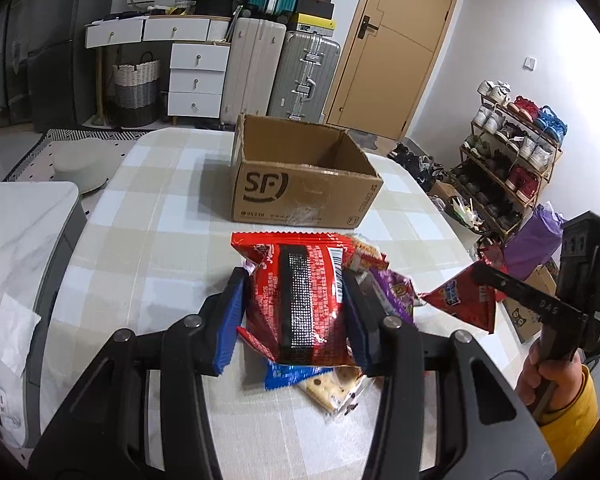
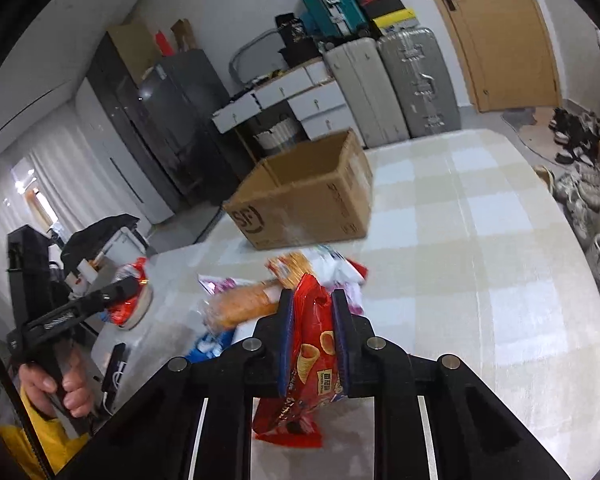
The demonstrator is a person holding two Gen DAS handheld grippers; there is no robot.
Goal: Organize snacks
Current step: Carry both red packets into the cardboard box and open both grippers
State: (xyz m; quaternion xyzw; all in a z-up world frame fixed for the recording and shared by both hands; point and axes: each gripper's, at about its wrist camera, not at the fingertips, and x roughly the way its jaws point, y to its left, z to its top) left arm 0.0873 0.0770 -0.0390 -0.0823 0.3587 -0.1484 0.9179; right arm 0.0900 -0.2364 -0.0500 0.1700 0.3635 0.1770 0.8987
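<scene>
My left gripper (image 1: 296, 284) is shut on a red snack bag with a black strip (image 1: 296, 296) and holds it above a pile of snack packets (image 1: 328, 388) on the checked tablecloth. My right gripper (image 2: 312, 300) is shut on a red bag of cone crisps (image 2: 310, 344), lifted off the table; it also shows in the left wrist view (image 1: 460, 300) at the right. An open, empty cardboard box marked SF (image 1: 300, 176) stands on the table beyond the pile and shows in the right wrist view (image 2: 308, 196). More packets (image 2: 244, 304) lie before the right gripper.
The table (image 1: 160, 200) has a rounded edge. A marble-topped unit (image 1: 24, 224) stands at the left. Suitcases (image 1: 296, 76), white drawers (image 1: 196, 76), a door (image 1: 396, 40) and a shoe rack (image 1: 508, 160) are behind and to the right.
</scene>
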